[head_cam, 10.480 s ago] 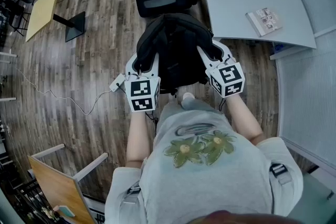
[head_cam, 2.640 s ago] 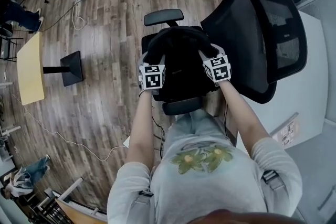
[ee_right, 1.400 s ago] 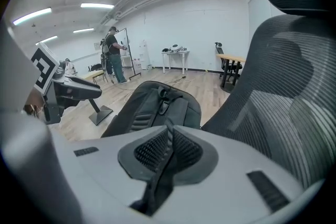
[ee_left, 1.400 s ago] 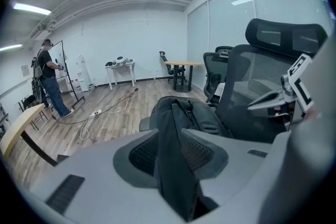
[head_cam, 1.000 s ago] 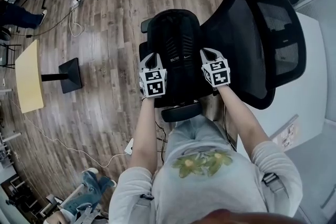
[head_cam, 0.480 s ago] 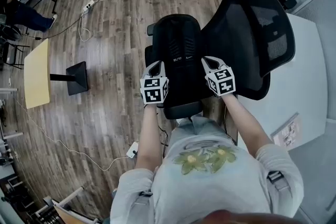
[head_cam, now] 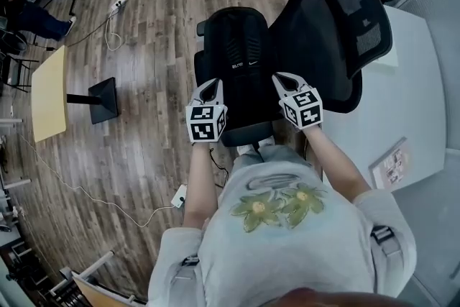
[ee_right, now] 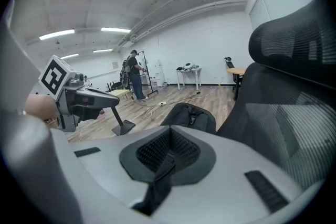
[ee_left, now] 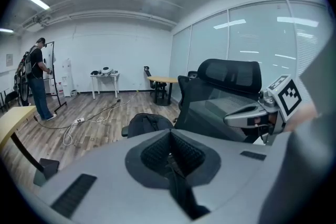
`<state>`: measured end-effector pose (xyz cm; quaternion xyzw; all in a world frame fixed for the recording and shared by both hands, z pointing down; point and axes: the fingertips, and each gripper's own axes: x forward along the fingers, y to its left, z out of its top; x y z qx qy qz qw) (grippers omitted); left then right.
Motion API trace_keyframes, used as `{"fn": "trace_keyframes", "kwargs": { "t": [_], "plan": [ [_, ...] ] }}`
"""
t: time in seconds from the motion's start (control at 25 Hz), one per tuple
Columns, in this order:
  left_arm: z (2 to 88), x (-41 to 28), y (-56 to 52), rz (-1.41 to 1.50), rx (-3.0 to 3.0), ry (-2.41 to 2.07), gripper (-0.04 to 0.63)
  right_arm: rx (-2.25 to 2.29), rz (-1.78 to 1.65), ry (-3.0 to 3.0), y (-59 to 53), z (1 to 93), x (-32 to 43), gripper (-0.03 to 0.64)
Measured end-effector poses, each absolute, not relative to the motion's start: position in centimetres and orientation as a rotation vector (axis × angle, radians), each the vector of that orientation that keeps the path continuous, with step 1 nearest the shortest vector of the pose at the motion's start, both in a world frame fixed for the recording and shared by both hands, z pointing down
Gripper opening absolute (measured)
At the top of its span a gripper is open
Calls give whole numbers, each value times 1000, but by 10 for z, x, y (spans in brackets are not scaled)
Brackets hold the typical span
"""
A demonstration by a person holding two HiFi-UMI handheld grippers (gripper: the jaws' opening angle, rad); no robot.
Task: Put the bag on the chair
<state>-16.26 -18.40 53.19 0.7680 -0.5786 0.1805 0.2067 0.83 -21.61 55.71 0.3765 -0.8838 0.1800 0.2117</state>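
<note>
Bag (head_cam: 241, 39) now flat on chair (head_cam: 330, 18), logo (head_cam: 241, 65) illegible; left gripper (head_cam: 212, 85), right gripper (head_cam: 279, 78) clamp straps (ee_right: 157, 186).

Right tongs (ee_right: 168, 150) closed on a black strap (ee_right: 156, 186), black bag (ee_right: 190, 115) just beyond, mesh chair back (ee_right: 294, 102) at right, left tongs (ee_right: 107, 101) with marker cube (ee_right: 54, 77) at left, distant standing person (ee_right: 134, 81), wooden floor (ee_right: 152, 115)

Head view looks steeply down; both gripper views share the chair (head_cam: 327, 32)
</note>
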Motion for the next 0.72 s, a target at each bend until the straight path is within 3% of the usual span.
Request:
{"fn": "trace_keyframes", "kwargs": {
  "t": [0.72],
  "plan": [
    [533,-140,-159,537,2165,-1559,15,1054,524,-2446,-187,558,28,6]
  ]
}}
